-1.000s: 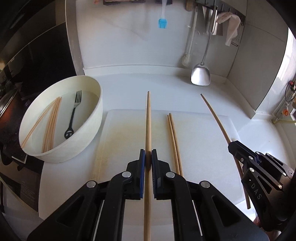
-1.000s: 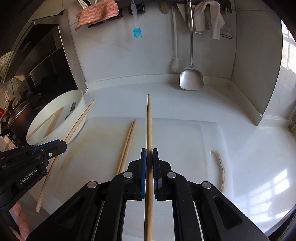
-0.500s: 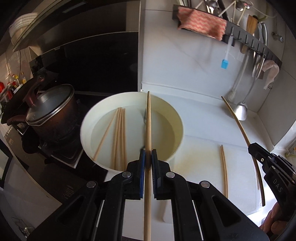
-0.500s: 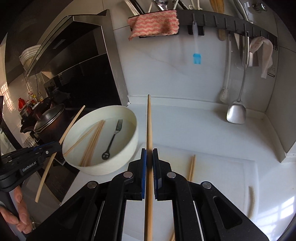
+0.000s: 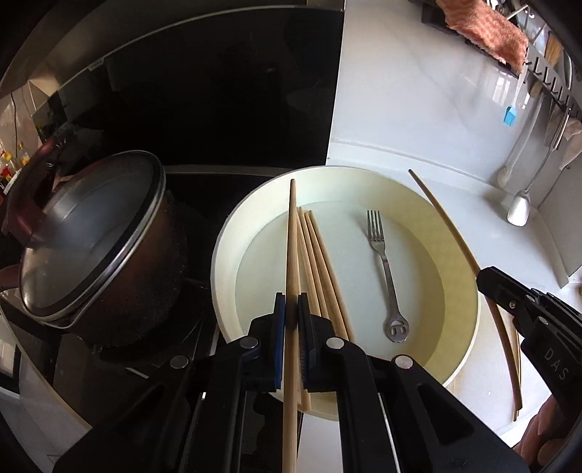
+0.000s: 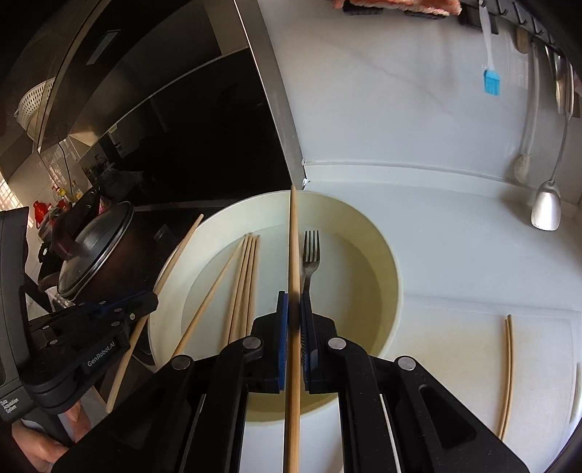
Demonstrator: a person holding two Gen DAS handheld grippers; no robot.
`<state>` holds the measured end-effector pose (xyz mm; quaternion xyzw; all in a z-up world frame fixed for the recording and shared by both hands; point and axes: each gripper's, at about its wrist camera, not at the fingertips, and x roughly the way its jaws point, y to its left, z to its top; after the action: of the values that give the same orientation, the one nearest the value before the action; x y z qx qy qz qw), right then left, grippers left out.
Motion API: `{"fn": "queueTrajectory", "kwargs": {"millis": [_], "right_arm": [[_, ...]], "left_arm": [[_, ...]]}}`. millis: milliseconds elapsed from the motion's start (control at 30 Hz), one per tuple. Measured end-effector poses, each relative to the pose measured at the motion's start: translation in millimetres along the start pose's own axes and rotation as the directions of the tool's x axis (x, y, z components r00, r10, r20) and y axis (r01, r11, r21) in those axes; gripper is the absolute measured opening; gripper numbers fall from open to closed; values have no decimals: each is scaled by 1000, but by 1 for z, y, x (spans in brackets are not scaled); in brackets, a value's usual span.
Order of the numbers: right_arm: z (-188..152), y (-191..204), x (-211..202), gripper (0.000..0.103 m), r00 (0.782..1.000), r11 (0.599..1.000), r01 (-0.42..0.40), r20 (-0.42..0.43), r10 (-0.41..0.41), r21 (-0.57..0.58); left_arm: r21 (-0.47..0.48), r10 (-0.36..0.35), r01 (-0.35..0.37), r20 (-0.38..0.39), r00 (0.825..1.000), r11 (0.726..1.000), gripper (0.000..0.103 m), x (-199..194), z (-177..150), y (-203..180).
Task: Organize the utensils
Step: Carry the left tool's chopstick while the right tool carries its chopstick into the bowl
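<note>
A round cream bowl (image 5: 462, 276) (image 6: 385, 262) holds several wooden chopsticks (image 5: 320, 262) (image 6: 243, 280) and a metal fork (image 5: 385, 269) (image 6: 309, 265). My left gripper (image 5: 290, 309) is shut on one chopstick (image 5: 291, 247) and holds it over the bowl's left side. My right gripper (image 6: 294, 313) is shut on another chopstick (image 6: 294, 247) over the bowl's middle, next to the fork. Each gripper shows in the other's view, the right (image 5: 531, 309) and the left (image 6: 91, 327). Two more chopsticks (image 6: 507, 371) lie on the white cutting board (image 6: 454, 334).
A dark pot with a glass lid (image 5: 91, 247) (image 6: 87, 251) sits on the black stove left of the bowl. A steel spatula (image 6: 545, 207), a blue brush (image 6: 491, 82) and a red-white cloth (image 5: 483, 32) hang on the white back wall.
Both grippers have moved closer over the bowl with their chopsticks held; the bowl now fills both views and the cutting board has slid off to the right.
</note>
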<state>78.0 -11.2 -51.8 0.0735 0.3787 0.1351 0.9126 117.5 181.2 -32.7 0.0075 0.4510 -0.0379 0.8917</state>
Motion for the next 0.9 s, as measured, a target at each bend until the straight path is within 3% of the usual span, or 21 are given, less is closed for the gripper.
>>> {"fn": "queueTrajectory", "kwargs": {"millis": [300, 700, 733, 767, 833, 900], "right_arm": [[11, -2, 53, 6, 997, 1000, -10, -82, 10, -3], [19, -5, 87, 7, 988, 1000, -18, -155, 15, -21], [19, -5, 88, 12, 987, 1000, -14, -163, 11, -21], [20, -7, 88, 23, 986, 1000, -4, -166, 1, -19], [21, -10, 83, 27, 989, 1000, 10, -144, -12, -15], [22, -14, 77, 27, 991, 1000, 17, -133, -19, -17]], "left_arm": [[-11, 1, -2, -67, 998, 1000, 8, 45, 4, 3], [-18, 33, -35, -115, 993, 999, 9, 73, 11, -4], [-22, 35, -38, -120, 992, 999, 11, 74, 13, -4], [-25, 37, -41, -125, 991, 999, 23, 73, 14, -3], [-34, 62, -67, -118, 991, 997, 75, 69, 15, -2], [-42, 75, -78, -80, 994, 996, 76, 58, 15, 3]]}}
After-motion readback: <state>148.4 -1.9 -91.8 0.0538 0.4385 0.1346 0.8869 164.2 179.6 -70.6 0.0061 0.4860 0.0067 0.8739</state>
